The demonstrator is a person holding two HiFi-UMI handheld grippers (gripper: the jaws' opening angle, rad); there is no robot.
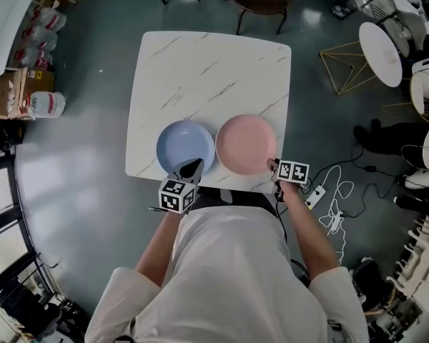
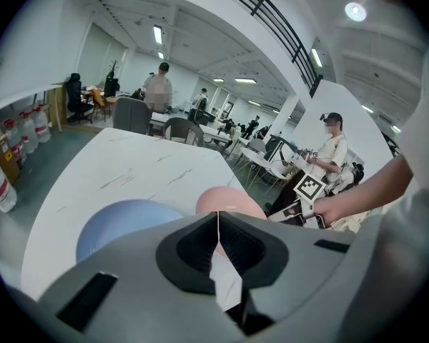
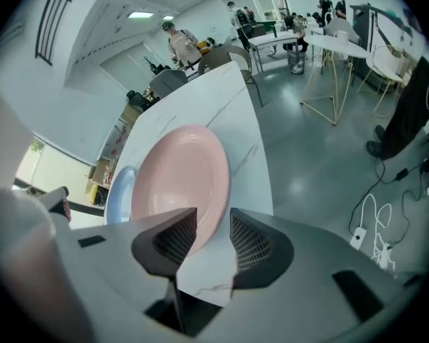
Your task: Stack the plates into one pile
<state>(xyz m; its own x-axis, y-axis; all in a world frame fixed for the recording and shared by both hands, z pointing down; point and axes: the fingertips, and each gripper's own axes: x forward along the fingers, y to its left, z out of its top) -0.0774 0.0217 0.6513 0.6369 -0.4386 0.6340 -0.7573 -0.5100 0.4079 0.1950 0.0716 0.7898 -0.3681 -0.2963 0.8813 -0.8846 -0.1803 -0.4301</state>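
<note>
Two plates are set just beside each other at the near edge of the marble table (image 1: 200, 70): the blue plate (image 1: 185, 147) toward the table's left, the pink plate (image 1: 244, 143) toward its right. The left gripper (image 1: 193, 167) is held shut and empty over the table's near edge, at the blue plate's rim. The right gripper (image 1: 272, 166) is spread open at the table's near right. Only the right gripper view shows the pink plate's rim in the gap between the pads, unpressed. People beyond the table's far side are shown only in the gripper views.
</note>
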